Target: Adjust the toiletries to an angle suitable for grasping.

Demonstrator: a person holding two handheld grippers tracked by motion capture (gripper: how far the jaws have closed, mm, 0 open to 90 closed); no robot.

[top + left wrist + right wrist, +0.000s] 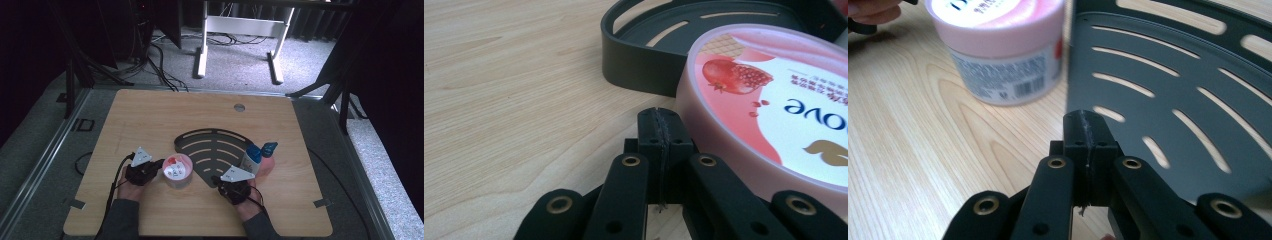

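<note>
The pink jar [178,171] is standing on the wooden surface [150,115], just left of the black slotted tray [212,150]. The left tool [159,165] is sitting beside it, jaws pressed together, empty. The right tool [216,179], likewise closed on nothing, is hovering at the tray's near corner, partly hiding a blue-capped bottle [253,157].
</note>
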